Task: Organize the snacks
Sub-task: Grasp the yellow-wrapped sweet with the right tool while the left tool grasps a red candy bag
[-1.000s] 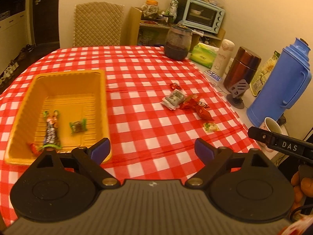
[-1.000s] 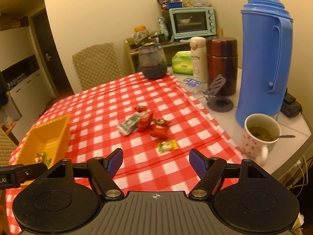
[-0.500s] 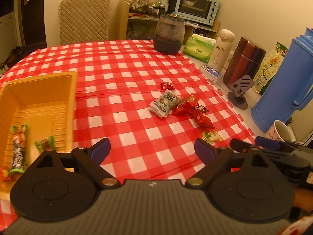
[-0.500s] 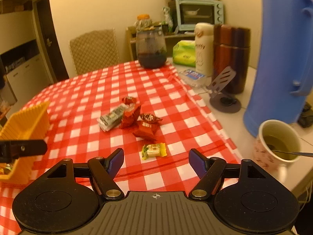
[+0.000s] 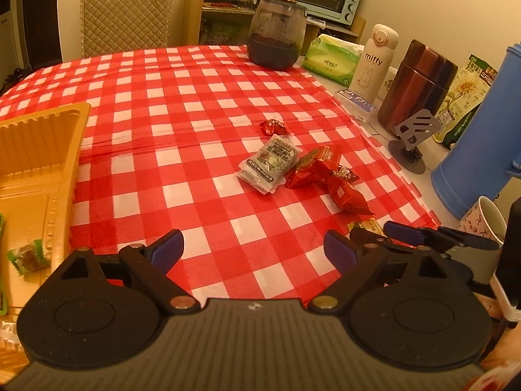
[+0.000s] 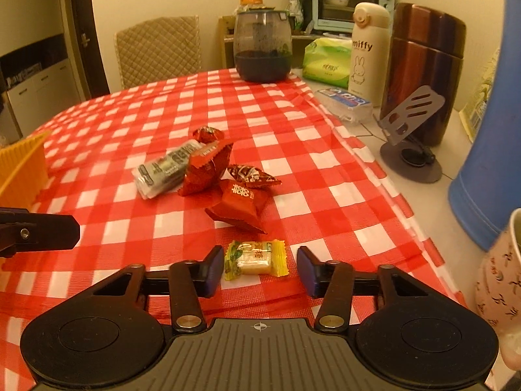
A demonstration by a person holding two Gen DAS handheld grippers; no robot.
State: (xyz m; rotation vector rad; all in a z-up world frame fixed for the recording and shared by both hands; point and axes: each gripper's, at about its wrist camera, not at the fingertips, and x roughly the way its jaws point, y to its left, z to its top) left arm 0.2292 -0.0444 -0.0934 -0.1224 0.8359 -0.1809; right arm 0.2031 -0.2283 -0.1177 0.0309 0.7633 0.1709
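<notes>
While "miffy" bottle (image 6: 369,49) stands behind, yellow candy (image 6: 256,258) (unreadable label) lies btwn fingers

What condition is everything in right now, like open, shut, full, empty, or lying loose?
Left claw: open, holding nothing.
Right claw: open, straddling the yellow candy.
Yellow candy: wrapped, flat on cloth.
Yellow tray: holds a few sweets.
Glass jar: lidded, partly filled.
Mug: upright; contents hidden.
</notes>
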